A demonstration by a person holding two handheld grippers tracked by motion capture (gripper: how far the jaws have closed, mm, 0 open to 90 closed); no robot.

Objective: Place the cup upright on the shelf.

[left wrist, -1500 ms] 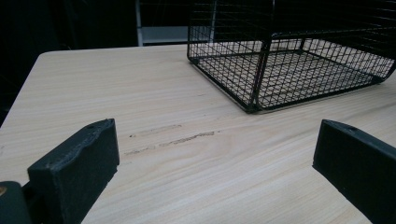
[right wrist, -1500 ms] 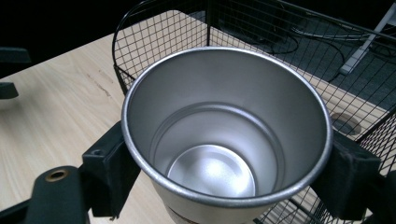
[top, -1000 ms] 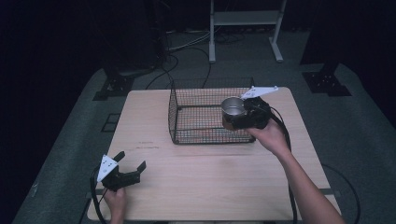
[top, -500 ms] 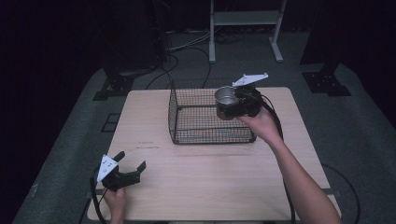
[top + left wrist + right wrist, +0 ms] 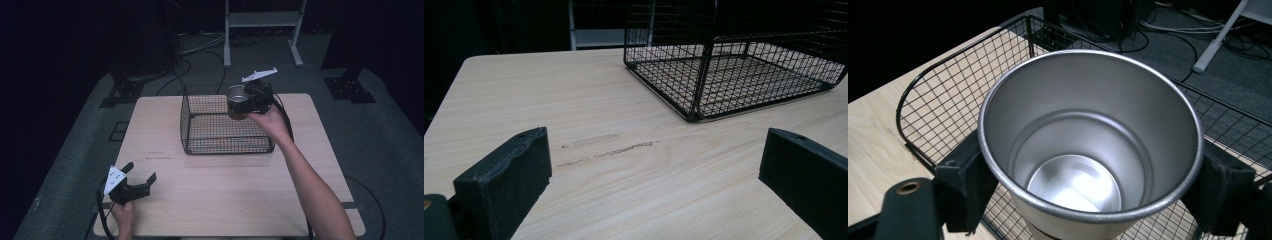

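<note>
Left tool (image 5: 141,180), jaws apart and empty, rests on the table (image 5: 225,200) at 7 o'clock. Basket (image 5: 220,145) at centre. Right tool (image 5: 246,102), clamped across the cup (image 5: 235,100), holds it upright above the basket's 1 o'clock corner. Lower it level past the rim before releasing.

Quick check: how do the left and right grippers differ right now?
The left gripper sits low at the table's near corner with its jaws wide open and nothing between them; the right gripper is lifted over the wire basket, with its jaws shut on a steel cup. The cup is upright and empty. Both are hand-held, black, with a grey plate on top.
</note>
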